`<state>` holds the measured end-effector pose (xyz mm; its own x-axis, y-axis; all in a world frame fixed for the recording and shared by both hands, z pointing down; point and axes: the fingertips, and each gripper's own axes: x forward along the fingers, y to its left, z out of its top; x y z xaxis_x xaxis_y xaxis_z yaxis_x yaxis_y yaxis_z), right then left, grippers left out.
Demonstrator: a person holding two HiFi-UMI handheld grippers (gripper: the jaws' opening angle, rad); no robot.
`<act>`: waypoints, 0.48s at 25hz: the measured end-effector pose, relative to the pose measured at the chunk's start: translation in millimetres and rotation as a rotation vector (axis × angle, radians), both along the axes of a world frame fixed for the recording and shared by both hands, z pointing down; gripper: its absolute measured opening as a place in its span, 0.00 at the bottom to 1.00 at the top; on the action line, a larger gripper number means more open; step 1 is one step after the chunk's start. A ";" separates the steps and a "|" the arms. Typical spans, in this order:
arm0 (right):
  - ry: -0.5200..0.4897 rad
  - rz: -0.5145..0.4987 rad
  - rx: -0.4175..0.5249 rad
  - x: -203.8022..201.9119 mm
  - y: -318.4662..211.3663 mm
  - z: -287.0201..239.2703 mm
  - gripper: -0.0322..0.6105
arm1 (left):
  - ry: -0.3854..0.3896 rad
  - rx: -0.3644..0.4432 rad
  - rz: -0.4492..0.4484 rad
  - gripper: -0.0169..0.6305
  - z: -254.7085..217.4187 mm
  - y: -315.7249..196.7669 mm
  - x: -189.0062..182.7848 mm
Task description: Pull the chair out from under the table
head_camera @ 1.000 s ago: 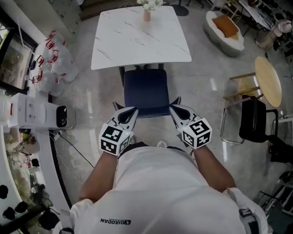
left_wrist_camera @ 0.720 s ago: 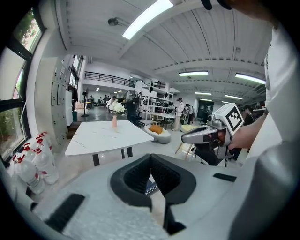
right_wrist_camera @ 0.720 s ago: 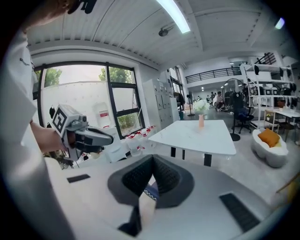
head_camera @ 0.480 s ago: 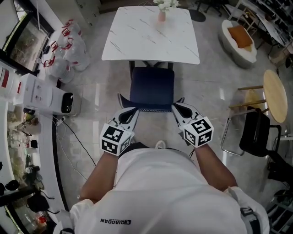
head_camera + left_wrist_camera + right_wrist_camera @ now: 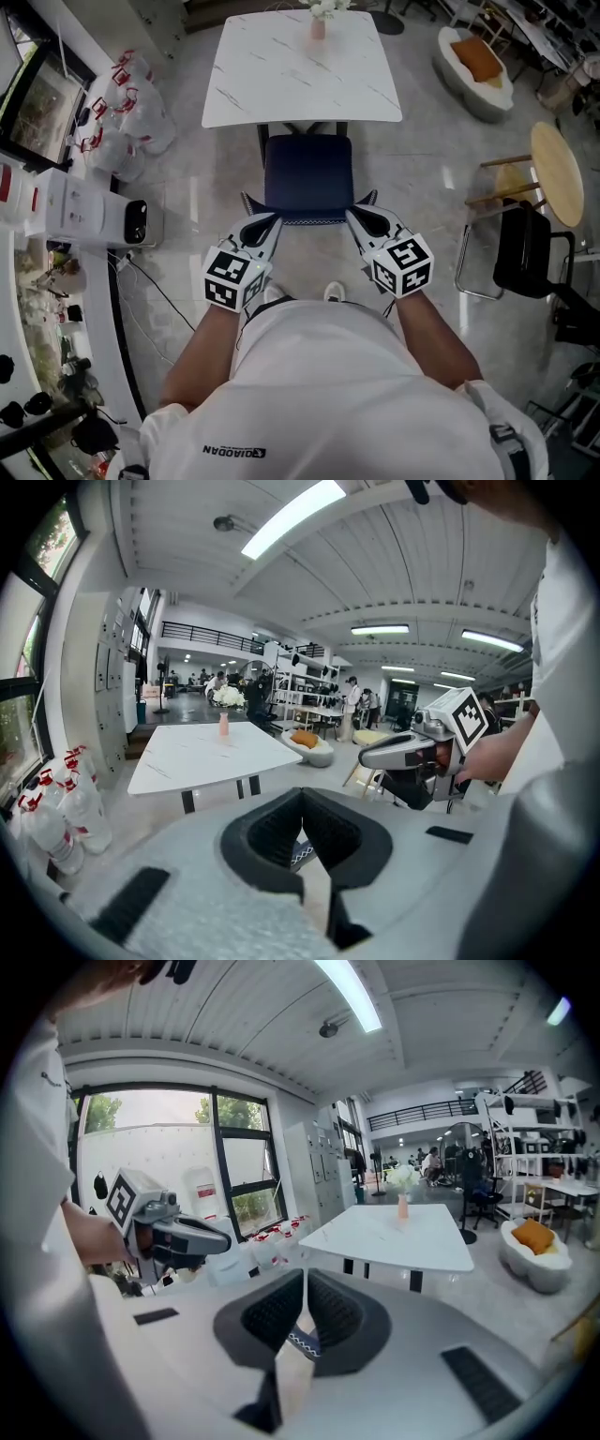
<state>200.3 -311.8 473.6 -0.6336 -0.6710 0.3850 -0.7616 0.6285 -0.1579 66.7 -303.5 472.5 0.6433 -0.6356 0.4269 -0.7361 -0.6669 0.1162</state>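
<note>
**Chair nearly free of the table as one grip eases**

The navy chair (image 5: pixel 308 173) stands almost clear of the white marble table (image 5: pixel 300 70), only the far edge of its seat lying by the table's near edge. Its stitched backrest (image 5: pixel 307 221) faces the person, whose shoes (image 5: pixel 333 292) are planted just behind it.

The left gripper (image 5: pixel 272 220) is clamped tight on the backrest's left corner. The right gripper (image 5: pixel 354 214) pinches the right corner, but its jaws have just been opening, with the stitched trim between narrow pads.

The risk lies there. If the right side lets go while the left is pulling, the chair would likely swing about its left corner and scrape across the glossy floor. It might then knock a table leg. That could shake the pink vase of flowers (image 5: pixel 318 26) at the table's far edge.

A straight pull has little room left, and the backrest may meet the person's feet unless they step back. A dark cable (image 5: pixel 159 291) trails on the floor to the near left, a possible snag for a backward step that drifts that way.
</note>
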 end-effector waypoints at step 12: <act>0.013 0.056 0.015 -13.0 8.8 -11.0 0.12 | 0.047 0.034 0.048 0.13 -11.8 -1.3 -14.9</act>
